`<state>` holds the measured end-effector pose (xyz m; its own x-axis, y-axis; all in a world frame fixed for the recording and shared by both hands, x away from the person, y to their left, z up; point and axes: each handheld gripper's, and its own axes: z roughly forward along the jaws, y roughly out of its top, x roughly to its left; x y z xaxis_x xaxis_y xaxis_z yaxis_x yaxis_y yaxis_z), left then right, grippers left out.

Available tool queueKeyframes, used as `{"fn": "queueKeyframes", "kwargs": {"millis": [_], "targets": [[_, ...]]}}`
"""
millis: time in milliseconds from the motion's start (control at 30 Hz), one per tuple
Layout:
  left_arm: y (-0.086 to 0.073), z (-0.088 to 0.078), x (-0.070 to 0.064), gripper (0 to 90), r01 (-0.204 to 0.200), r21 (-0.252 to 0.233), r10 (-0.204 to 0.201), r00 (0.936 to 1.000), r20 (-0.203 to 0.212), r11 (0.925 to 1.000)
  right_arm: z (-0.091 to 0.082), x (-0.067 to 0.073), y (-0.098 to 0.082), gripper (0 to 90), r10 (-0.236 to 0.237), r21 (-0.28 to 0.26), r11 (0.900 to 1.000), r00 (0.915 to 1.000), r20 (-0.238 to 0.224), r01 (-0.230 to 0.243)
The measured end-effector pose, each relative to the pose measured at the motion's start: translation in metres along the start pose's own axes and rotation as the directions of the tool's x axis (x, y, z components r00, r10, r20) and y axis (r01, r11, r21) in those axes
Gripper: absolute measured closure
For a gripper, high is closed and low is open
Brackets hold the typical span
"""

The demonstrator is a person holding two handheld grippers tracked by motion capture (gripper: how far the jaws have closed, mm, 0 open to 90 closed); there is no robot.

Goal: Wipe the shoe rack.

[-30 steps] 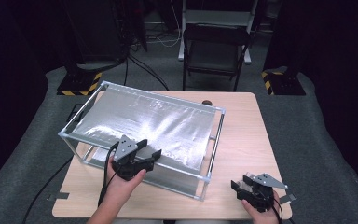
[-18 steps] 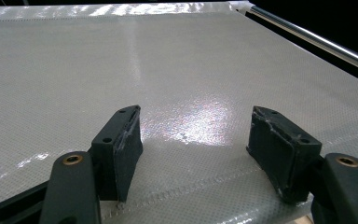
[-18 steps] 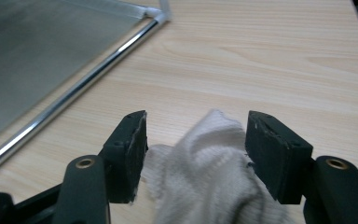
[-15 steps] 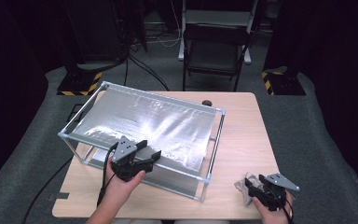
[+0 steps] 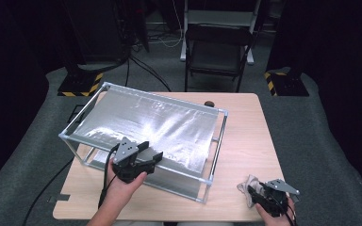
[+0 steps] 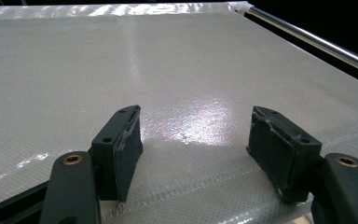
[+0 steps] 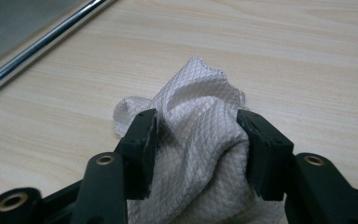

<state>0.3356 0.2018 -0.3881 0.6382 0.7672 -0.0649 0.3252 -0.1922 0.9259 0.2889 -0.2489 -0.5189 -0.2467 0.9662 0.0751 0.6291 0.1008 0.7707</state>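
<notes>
Since the earlier frame your right gripper (image 5: 260, 195) slid right and nearer along the table's (image 5: 245, 141) near edge and came down onto the white cloth (image 7: 200, 135), its jaws having just been closing with the cloth between them. In the right gripper view the crumpled cloth sat bunched between both pads (image 7: 142, 140), which pressed into its folds, so it looked gripped at about half opening. The cloth (image 5: 249, 186) lay at the near right corner of the table, well apart from the framed box (image 5: 202, 188) and to its right. Your left gripper (image 5: 143, 160) hadn't shifted: it rested on the near edge of the shiny grey sheet (image 6: 168, 70) stretched over the frame top, jaws wide apart with nothing between them. The relation that mattered: the sheet lay left and far of the cloth, its long axis running left-far to right-near, past the chrome rail (image 7: 42, 42) on the frame's right side. Your right hand was the one holding the cloth, so the carry probably had to go left and up over that rail.
</notes>
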Motion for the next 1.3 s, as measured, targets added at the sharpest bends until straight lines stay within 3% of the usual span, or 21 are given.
{"fn": "queueKeyframes", "kwargs": {"millis": [33, 133, 233, 467, 633, 700, 833, 933, 967, 1000, 1067, 1167, 1200, 1300], "targets": [[0.0, 0.0, 0.0, 34.1, 0.0, 0.0, 0.0, 1.0, 0.0, 1.0, 0.0, 0.0, 0.0, 50.0, 0.0, 0.0, 1.0, 1.0, 0.0, 0.0], [-0.001, -0.001, -0.001, 34.1, -0.004, -0.003, 0.004, 1.0, 0.002, 1.0, 0.0, 0.001, -0.002, 61.6, 0.008, 0.008, 1.0, 1.0, 0.001, -0.008], [-0.001, -0.002, -0.002, 34.1, -0.001, -0.005, 0.001, 1.0, 0.006, 1.0, 0.003, 0.004, 0.002, 68.7, 0.012, 0.013, 1.0, 0.9994, -0.032, -0.012], [-0.001, -0.003, -0.004, 34.2, -0.003, 0.001, 0.003, 0.9999, 0.015, 1.0, 0.011, 0.025, 0.016, 70.3, -0.055, 0.02, 0.998, 0.9939, -0.096, 0.057], [-0.001, -0.002, -0.008, 34.2, -0.004, -0.002, 0.004, 0.9999, 0.013, 1.0, 0.015, 0.048, 0.031, 70.3, -0.064, -0.016, 0.998, 0.9829, -0.172, 0.062], [-0.001, -0.001, -0.009, 34.2, -0.013, -0.002, 0.013, 0.9999, 0.011, 0.9999, 0.018, 0.055, 0.037, 70.2, -0.098, -0.035, 0.995, 0.9739, -0.205, 0.092], [0.0, -0.001, -0.01, 34.2, -0.004, 0.002, 0.004, 0.9999, 0.016, 1.0, 0.02, 0.073, 0.044, 70.2, -0.095, -0.066, 0.995, 0.9534, -0.286, 0.079], [0.0, 0.0, -0.009, 34.2, -0.015, 0.005, 0.015, 0.9998, 0.016, 0.9999, 0.023, 0.084, 0.042, 69.7, -0.118, -0.069, 0.992, 0.9413, -0.316, 0.101], [0.0, 0.0, -0.009, 34.2, -0.015, 0.005, 0.015, 0.9998, 0.016, 0.9999, 0.023, 0.084, 0.042, 69.7, -0.118, -0.069, 0.992, 0.9413, -0.316, 0.101], [0.001, 0.0, -0.01, 34.2, -0.01, 0.007, 0.01, 0.9998, 0.017, 0.9999, 0.026, 0.09, 0.037, 69.0, -0.126, -0.054, 0.992, 0.9291, -0.348, 0.114], [0.001, 0.0, -0.01, 34.2, -0.011, 0.009, 0.011, 0.9998, 0.017, 0.9999, 0.033, 0.093, 0.032, 68.1, -0.148, -0.038, 0.989, 0.9215, -0.359, 0.144], [0.001, 0.0, -0.01, 34.2, -0.01, 0.007, 0.01, 0.9998, 0.018, 0.9999, 0.039, 0.096, 0.027, 64.6, -0.151, -0.035, 0.988, 0.9214, -0.358, 0.149], [0.001, 0.0, -0.01, 34.2, -0.01, 0.007, 0.01, 0.9998, 0.018, 0.9999, 0.04, 0.096, 0.026, 63.8, -0.147, -0.036, 0.989, 0.9267, -0.346, 0.143], [0.001, 0.0, -0.009, 34.2, -0.016, 0.006, 0.016, 0.9997, 0.017, 0.9999, 0.039, 0.098, 0.023, 59.2, -0.166, -0.037, 0.986, 0.9313, -0.324, 0.163]]}}
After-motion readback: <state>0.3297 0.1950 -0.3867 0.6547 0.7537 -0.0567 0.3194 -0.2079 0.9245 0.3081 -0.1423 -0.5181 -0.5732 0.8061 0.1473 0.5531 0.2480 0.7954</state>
